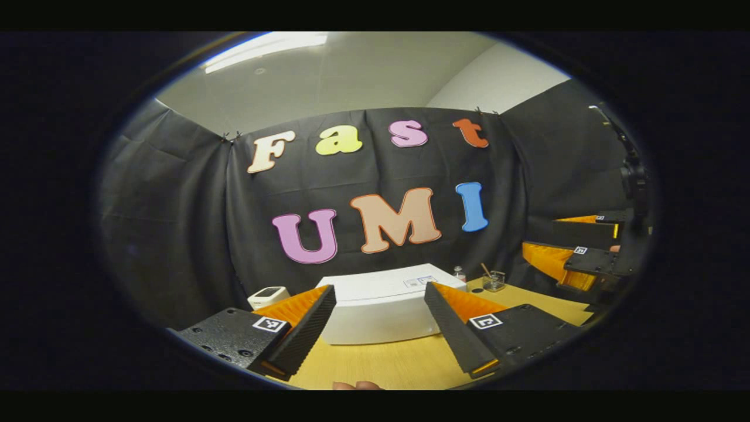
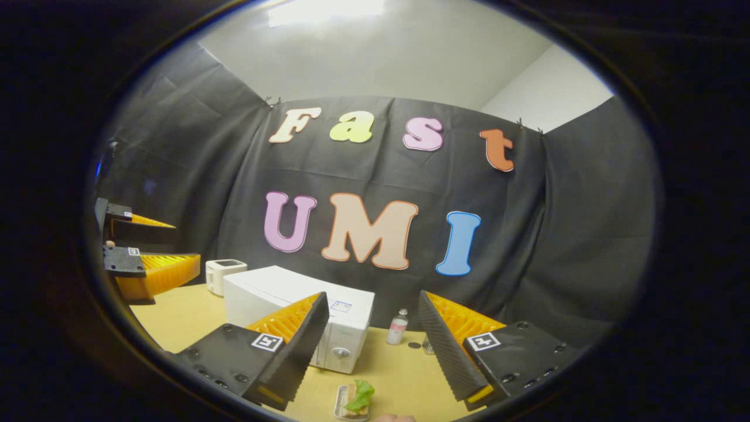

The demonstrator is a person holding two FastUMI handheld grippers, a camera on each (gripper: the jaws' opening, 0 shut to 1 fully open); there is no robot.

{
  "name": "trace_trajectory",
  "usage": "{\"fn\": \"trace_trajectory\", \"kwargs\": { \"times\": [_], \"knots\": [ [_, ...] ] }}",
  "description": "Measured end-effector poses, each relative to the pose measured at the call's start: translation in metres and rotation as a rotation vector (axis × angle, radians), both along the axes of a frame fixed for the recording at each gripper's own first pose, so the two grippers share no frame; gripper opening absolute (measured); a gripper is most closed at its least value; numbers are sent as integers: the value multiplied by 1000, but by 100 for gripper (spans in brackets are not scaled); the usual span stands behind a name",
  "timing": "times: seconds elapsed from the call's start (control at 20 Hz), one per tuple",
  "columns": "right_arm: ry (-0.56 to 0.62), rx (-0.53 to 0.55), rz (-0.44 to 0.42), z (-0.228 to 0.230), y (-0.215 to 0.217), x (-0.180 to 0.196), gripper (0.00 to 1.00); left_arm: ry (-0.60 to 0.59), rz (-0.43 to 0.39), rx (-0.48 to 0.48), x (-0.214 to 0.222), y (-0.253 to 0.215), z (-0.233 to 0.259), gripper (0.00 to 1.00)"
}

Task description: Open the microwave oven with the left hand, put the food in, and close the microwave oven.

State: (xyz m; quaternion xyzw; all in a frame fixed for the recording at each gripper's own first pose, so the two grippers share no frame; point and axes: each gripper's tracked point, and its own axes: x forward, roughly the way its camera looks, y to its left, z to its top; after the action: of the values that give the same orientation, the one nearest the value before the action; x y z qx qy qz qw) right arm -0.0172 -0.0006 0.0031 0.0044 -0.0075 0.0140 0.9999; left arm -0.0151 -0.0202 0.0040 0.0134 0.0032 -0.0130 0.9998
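Note:
The white microwave (image 1: 381, 308) stands on the wooden table with its door closed; its front panel and knob (image 2: 341, 353) face me in the right gripper view. My left gripper (image 1: 379, 288) hangs open above the table in front of the microwave, apart from it. The food, a small tray with bread and a green leaf (image 2: 354, 401), lies on the table before the microwave (image 2: 281, 305). Above it my right gripper (image 2: 373, 296) is open and holds nothing. Each gripper also appears in the other's view, the right gripper (image 1: 586, 252) far right and the left gripper (image 2: 146, 264) far left.
A small white device (image 1: 268, 296) sits left of the microwave near the cloth wall. A small bottle (image 2: 398, 327) and a glass jar (image 1: 494, 281) stand to its right. Bare wooden tabletop (image 1: 381, 363) stretches in front.

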Motion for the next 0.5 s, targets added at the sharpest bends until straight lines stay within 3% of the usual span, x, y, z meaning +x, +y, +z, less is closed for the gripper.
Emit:
{"fn": "trace_trajectory", "kwargs": {
  "times": [0.5],
  "knots": [
    [10, -6, -11, -1, -6, -4, 96, 5, -19, -12, 7, -4, -9, 97]
  ]
}}
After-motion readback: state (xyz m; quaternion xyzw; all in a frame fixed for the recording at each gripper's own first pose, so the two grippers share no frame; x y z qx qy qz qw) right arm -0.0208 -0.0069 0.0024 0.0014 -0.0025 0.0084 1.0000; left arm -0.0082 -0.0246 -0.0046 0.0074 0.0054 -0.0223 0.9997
